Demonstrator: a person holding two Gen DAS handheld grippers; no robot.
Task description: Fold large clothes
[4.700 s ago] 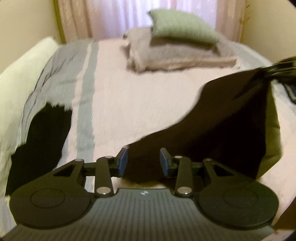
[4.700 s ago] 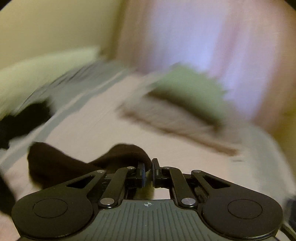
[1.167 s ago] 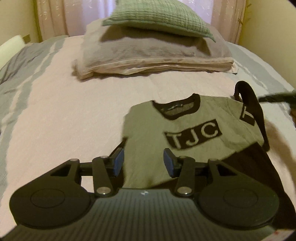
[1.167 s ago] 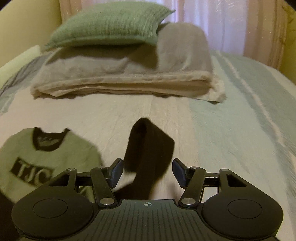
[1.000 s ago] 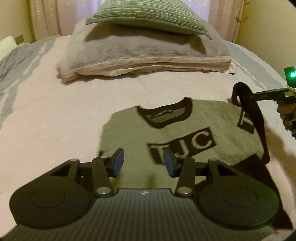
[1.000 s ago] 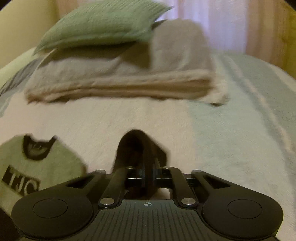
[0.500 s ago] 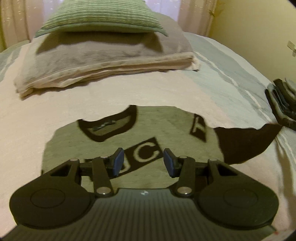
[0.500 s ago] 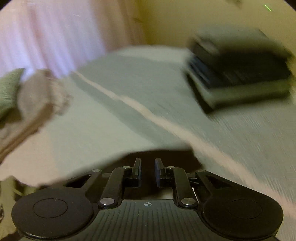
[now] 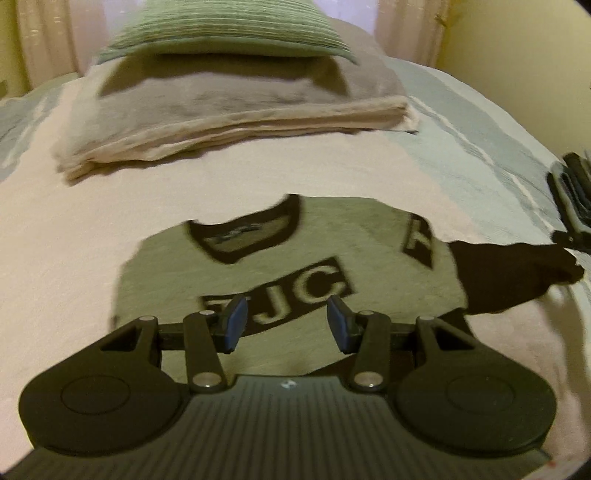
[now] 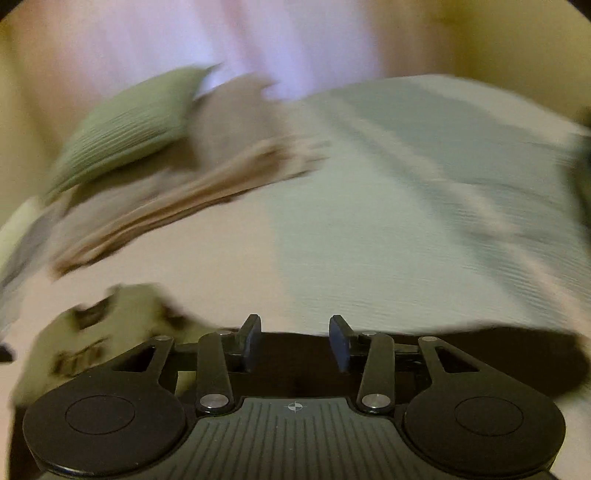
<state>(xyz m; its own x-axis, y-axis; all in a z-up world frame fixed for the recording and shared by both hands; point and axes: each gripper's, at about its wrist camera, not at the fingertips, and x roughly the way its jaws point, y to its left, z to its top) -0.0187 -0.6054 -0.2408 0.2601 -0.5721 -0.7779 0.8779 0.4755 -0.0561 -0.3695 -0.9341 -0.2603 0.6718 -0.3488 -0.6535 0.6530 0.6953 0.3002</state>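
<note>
Two stacked pillows (image 9: 229,85) top the striped bed (image 9: 461,122).

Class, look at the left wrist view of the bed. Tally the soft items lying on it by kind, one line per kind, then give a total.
Shirts: 1, the olive TJC shirt with a black sleeve.
Cushions: 1, the green cushion.
Folded blankets: 1, the beige blanket.
Folded clothes stacks: 1, the dark stack, partly cut off at the right edge.
Total: 4
</note>
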